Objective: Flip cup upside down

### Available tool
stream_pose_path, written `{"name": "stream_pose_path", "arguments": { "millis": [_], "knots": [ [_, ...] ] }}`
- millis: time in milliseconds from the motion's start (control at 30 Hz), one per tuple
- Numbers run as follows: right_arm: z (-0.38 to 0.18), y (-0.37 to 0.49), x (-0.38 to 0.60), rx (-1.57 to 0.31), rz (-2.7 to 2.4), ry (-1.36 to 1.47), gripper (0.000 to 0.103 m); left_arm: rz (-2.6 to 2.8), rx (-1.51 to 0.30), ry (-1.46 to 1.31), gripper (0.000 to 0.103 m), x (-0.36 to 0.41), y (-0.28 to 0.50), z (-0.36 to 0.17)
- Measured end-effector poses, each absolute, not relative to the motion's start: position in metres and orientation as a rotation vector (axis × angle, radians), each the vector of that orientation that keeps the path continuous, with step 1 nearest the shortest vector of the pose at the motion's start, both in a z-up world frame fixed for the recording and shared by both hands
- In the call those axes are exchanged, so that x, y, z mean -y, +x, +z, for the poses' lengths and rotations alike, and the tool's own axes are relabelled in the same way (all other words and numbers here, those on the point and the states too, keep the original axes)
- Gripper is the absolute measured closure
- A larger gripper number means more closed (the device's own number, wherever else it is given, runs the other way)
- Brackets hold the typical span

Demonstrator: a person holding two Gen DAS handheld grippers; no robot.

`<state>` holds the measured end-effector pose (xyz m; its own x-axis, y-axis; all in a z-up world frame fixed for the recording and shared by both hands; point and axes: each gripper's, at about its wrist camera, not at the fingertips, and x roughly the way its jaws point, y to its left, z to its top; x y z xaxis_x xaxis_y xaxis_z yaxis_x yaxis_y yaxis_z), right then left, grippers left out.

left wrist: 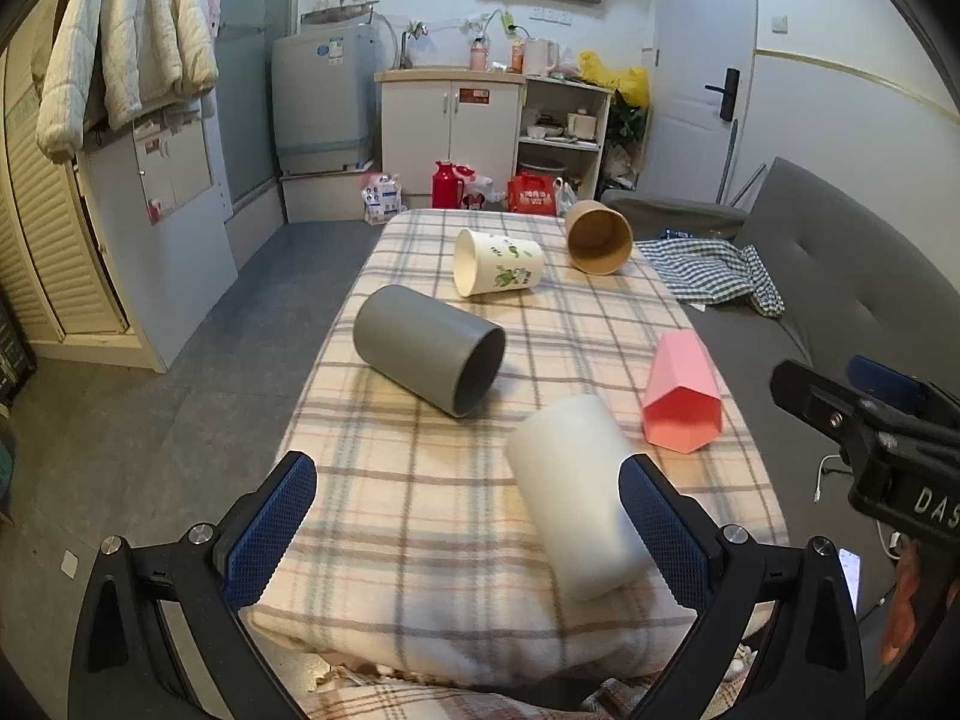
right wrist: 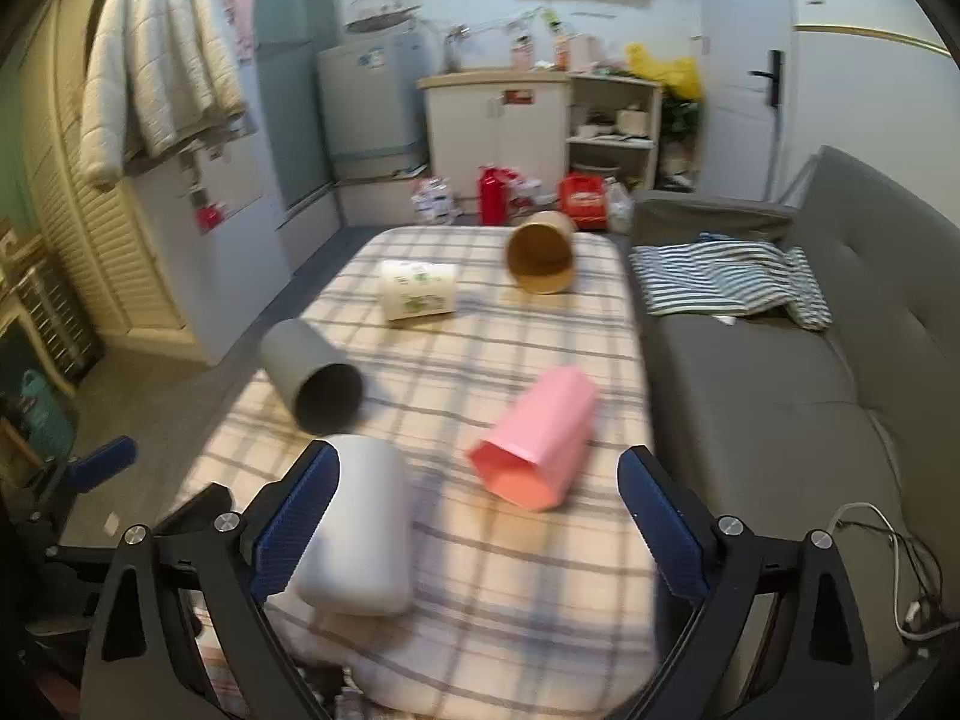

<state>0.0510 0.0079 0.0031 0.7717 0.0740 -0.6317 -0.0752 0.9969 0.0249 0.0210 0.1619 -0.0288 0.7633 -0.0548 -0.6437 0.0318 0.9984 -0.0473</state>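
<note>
Several cups lie on their sides on a plaid-covered table [left wrist: 420, 516]. A plain white cup [left wrist: 576, 492] lies nearest, just inside my left gripper's right finger. My left gripper [left wrist: 468, 516] is open and empty. A grey cup [left wrist: 429, 357], a white cup with green print [left wrist: 498, 270], a brown paper cup [left wrist: 600, 238] and a pink faceted cup [left wrist: 684, 399] lie further out. In the right wrist view my right gripper [right wrist: 480, 510] is open and empty, with the pink cup [right wrist: 540, 444] between its fingers and the white cup [right wrist: 360, 534] by its left finger.
A grey sofa [right wrist: 780, 396] with a striped cloth [right wrist: 726, 282] runs along the table's right side. Floor drops off at the left [left wrist: 180, 420]. Cabinets, a washing machine and bags stand at the back. The right gripper's body [left wrist: 870, 438] shows at the right of the left view.
</note>
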Motion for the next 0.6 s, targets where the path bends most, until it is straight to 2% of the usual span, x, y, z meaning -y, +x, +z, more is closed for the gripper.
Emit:
{"name": "stream_pose_path", "arguments": {
  "millis": [200, 600],
  "knots": [
    [-0.013, 0.035, 0.020, -0.680, 0.014, 0.045, 0.000, -0.073, -0.726, 0.003, 0.000, -0.137, 0.014, -0.038],
    [-0.037, 0.035, 0.050, -0.705, -0.044, 0.103, 0.000, -0.142, -0.808, 0.061, 0.000, -0.100, 0.012, -0.059]
  ]
}}
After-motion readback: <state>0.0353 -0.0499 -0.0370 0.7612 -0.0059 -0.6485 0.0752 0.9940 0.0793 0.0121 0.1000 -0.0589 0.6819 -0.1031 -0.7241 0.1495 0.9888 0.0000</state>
